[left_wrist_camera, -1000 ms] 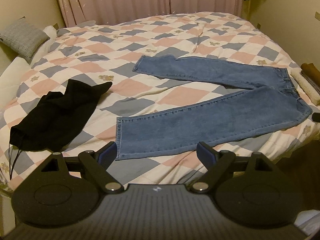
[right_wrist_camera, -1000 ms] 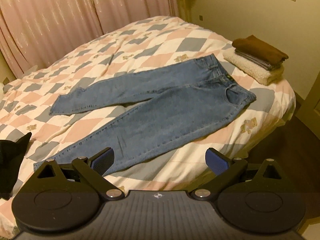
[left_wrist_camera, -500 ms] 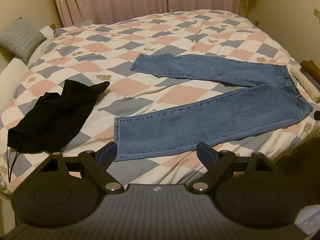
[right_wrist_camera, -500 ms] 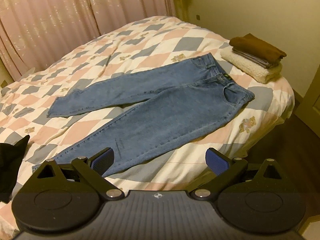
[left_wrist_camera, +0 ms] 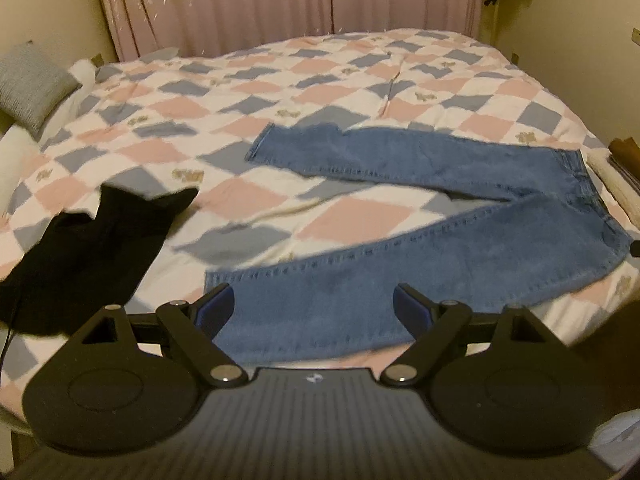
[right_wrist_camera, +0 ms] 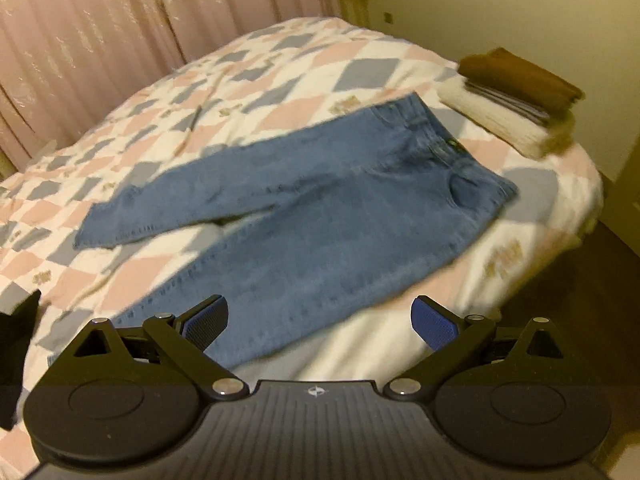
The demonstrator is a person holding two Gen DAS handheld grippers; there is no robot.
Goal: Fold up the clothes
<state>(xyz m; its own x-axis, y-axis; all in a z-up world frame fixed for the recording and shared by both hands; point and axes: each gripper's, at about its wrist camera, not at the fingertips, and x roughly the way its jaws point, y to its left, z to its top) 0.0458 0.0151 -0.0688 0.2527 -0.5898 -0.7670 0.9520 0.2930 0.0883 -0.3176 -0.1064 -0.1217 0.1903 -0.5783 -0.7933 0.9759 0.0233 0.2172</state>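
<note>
Blue jeans (left_wrist_camera: 420, 248) lie flat on the checkered quilt, legs spread apart toward the left, waistband at the right. The same jeans (right_wrist_camera: 320, 216) fill the middle of the right wrist view. My left gripper (left_wrist_camera: 312, 306) hovers open above the near leg's hem end, with nothing between its fingers. Also open and empty, my right gripper (right_wrist_camera: 318, 320) hangs over the near leg close to the bed's front edge. A crumpled black garment (left_wrist_camera: 88, 256) rests left of the jeans; its tip (right_wrist_camera: 20, 316) shows at the left edge of the right wrist view.
Folded clothes, brown on cream (right_wrist_camera: 516, 100), are stacked at the bed's right corner. A grey pillow (left_wrist_camera: 32, 80) sits at the far left. Pink curtains (left_wrist_camera: 280, 0) hang behind the bed. Dark floor (right_wrist_camera: 580, 280) lies beyond the right edge of the bed.
Both grippers have moved forward and lower toward the jeans, which now look larger and blurred by motion. Both stay open; no cloth has moved.
</note>
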